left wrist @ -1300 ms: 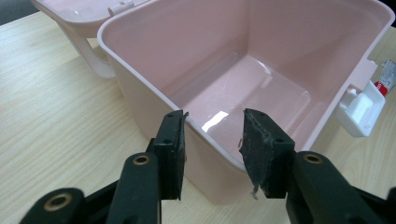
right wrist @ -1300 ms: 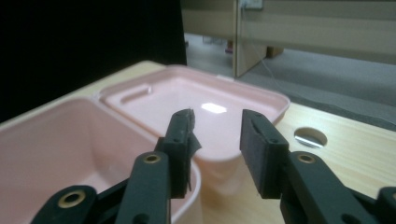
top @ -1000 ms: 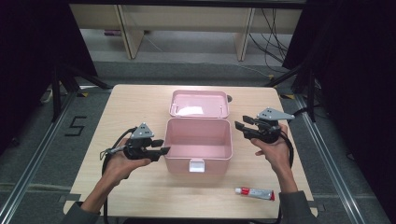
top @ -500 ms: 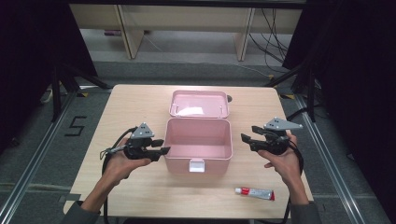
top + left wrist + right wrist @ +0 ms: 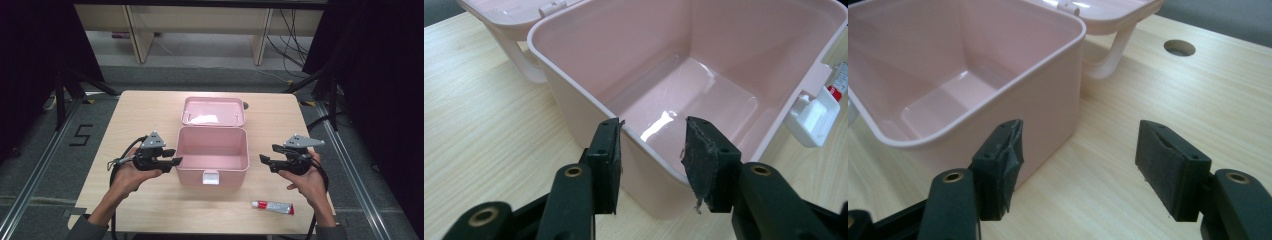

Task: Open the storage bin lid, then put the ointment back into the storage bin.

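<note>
Left gripper (image 5: pixel 172 161) straddles the pink box (image 5: pixel 214 150) wall at frame centre, pads not pressing; right gripper (image 5: pixel 265 160) has just been opening, nothing between.

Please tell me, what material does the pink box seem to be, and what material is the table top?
Pink box: probably moulded plastic, smooth and glossy; light glints on its inner floor. Table: looks like pale wood or wood-look laminate, matt, with fine straight grain lines.

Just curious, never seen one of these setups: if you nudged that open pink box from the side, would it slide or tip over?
Probably slide. The pink box looks like thin, empty, glossy plastic on a smooth wooden table, so likely light and slippery. Its lid hangs open behind, which may drag its weight backward slightly. The walls look stiff, perhaps flexing a little.
</note>
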